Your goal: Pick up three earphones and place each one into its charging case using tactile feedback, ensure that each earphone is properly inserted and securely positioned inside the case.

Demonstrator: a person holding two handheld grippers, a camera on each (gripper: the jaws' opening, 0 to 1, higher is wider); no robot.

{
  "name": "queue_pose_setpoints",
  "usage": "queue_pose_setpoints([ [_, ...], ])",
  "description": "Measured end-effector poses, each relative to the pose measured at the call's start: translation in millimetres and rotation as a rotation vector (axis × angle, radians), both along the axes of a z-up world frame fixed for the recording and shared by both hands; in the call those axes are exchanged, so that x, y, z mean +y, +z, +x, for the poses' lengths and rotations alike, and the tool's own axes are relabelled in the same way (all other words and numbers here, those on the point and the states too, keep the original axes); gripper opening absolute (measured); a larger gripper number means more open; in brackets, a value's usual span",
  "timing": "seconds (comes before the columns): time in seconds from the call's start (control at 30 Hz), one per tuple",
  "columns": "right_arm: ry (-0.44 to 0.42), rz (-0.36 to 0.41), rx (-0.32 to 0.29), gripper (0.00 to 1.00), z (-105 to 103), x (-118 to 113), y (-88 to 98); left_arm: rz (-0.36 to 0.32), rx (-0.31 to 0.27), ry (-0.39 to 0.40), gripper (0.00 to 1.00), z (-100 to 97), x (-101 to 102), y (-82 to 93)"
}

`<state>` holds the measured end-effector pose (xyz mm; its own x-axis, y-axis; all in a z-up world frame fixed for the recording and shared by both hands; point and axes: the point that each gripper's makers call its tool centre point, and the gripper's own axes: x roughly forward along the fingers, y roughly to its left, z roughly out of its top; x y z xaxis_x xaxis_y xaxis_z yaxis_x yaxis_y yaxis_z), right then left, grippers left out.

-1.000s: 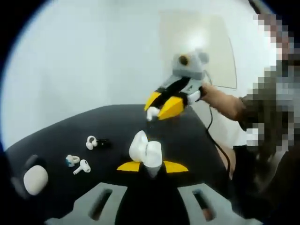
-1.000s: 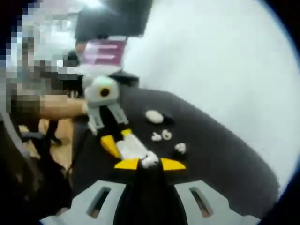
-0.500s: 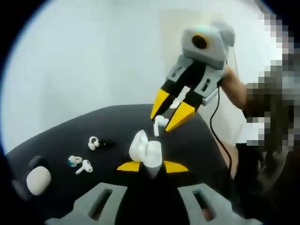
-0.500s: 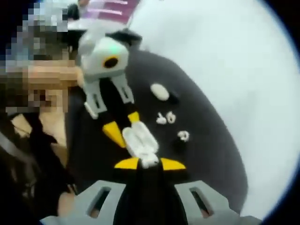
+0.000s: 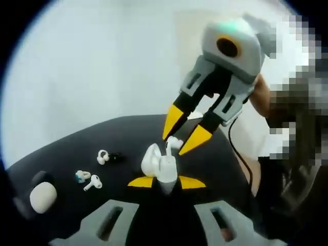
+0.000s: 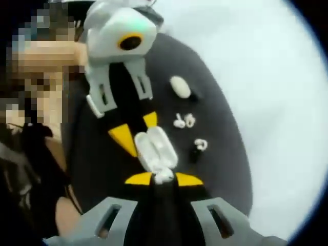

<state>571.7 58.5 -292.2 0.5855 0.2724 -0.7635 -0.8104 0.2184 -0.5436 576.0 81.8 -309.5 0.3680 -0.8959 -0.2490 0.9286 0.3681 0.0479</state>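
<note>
With our left gripper (image 5: 166,182) clamping the open white charging case (image 5: 158,165), our right gripper (image 5: 181,137) pinched a white stemmed earphone (image 5: 171,144) just above; misalignment risked jamming.

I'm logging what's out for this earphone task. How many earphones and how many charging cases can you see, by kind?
Earphones: 4, one in the right gripper, a stemmed one, a blue-tipped one, a clip-style one.
Charging cases: 2, an open case held by the left gripper, a closed case on the black table.
Total: 6.
</note>
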Motion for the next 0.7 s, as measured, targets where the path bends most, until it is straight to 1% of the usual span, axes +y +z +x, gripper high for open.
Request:
queue_pose_setpoints([
  [0.2,-0.028,0.036,0.039,0.17,0.0,5.2,-2.6,0.002,-0.003,-0.002,0.13,-0.2,-0.6,-0.1],
  [0.3,-0.031,0.039,0.034,0.17,1.6,2.9,1.6,0.001,-0.004,-0.002,0.13,-0.3,-0.7,-0.1],
  [0.37,-0.041,0.016,0.02,0.17,2.8,-1.9,4.4,0.001,-0.004,-0.002,0.13,0.0,-0.7,0.0],
  [0.4,-0.043,-0.009,-0.008,0.17,5.3,-4.5,7.6,0.001,-0.005,-0.002,0.13,0.1,-0.8,0.1],
  [0.5,-0.036,-0.041,-0.016,0.17,2.9,-4.5,5.9,0.002,-0.009,-0.002,0.13,-0.5,-1.2,0.2],
  [0.57,-0.028,-0.071,-0.039,0.17,4.3,-3.7,7.5,0.002,-0.009,0.0,0.13,-0.6,-1.1,0.1],
  [0.7,-0.026,-0.088,-0.04,0.17,4.2,0.6,5.9,0.002,-0.009,0.0,0.13,-0.2,-0.6,0.0],
])
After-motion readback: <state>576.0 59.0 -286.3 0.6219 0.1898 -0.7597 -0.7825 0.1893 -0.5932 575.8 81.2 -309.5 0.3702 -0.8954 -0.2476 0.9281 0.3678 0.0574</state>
